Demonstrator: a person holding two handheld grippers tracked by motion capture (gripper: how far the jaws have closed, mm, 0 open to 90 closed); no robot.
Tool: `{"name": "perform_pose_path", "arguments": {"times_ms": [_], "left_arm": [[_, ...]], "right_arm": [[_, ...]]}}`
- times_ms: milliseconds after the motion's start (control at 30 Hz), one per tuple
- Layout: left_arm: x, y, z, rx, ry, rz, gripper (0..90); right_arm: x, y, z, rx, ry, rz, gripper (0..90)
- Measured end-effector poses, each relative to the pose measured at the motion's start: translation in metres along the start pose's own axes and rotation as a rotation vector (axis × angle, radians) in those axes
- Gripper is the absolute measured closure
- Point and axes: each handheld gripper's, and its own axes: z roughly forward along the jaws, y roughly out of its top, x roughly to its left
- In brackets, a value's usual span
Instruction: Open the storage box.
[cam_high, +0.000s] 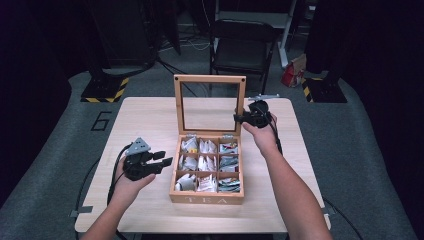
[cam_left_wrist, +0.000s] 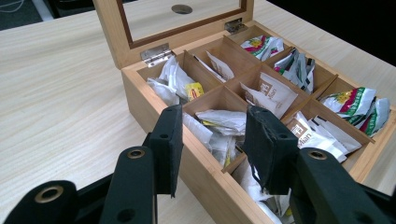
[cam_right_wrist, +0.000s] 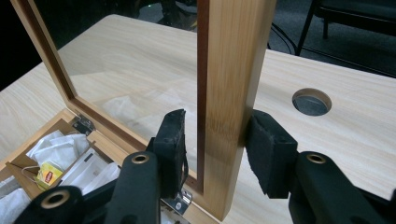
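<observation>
While lid (cam_right_wrist: 231, 93) stands upright over tea box (cam_high: 206, 197) mid-surface, right tool (cam_right_wrist: 215, 135) straddles frame, left pad off wood: could slam. Left tool (cam_left_wrist: 212, 140) half-open, empty.

1. The left gripper (cam_high: 159, 161), cradled in an upturned left hand (cam_high: 131, 184), points to the person's right, jaws parted and empty.
2. The right gripper (cam_high: 240, 118), on an outstretched right forearm (cam_high: 292, 192), points left; one pad (cam_right_wrist: 267, 151) touches wood, the other stands slightly off.
</observation>
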Motion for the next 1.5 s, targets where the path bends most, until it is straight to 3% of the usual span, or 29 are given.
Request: {"name": "perform_pose_path", "arguments": {"times_ms": [333,500,733,1067,1233,1500], "left_arm": [[-0.002,-0.005,0.002,-0.006,-0.002,-0.013,56.3],[-0.004,-0.005,0.003,-0.001,0.004,0.017,54.6],[-0.005,-0.007,0.006,0.002,-0.002,0.001,51.7],[-0.005,-0.009,0.013,0.005,-0.014,-0.012,48.0],[-0.004,-0.011,0.015,0.018,-0.028,-0.022,46.1],[-0.007,-0.014,0.015,0.014,-0.034,-0.004,47.4]], "right_arm": [[0.0,-0.011,-0.005,0.014,-0.009,-0.008,57.1],[-0.002,-0.018,-0.014,0.012,-0.011,-0.005,57.1],[-0.002,-0.026,-0.026,0.012,-0.001,-0.02,58.0],[0.018,-0.04,-0.046,0.036,0.045,-0.115,53.6],[0.03,-0.052,-0.057,0.04,0.042,-0.163,50.6],[0.035,-0.069,-0.075,0.02,0.051,-0.133,47.9]]}}
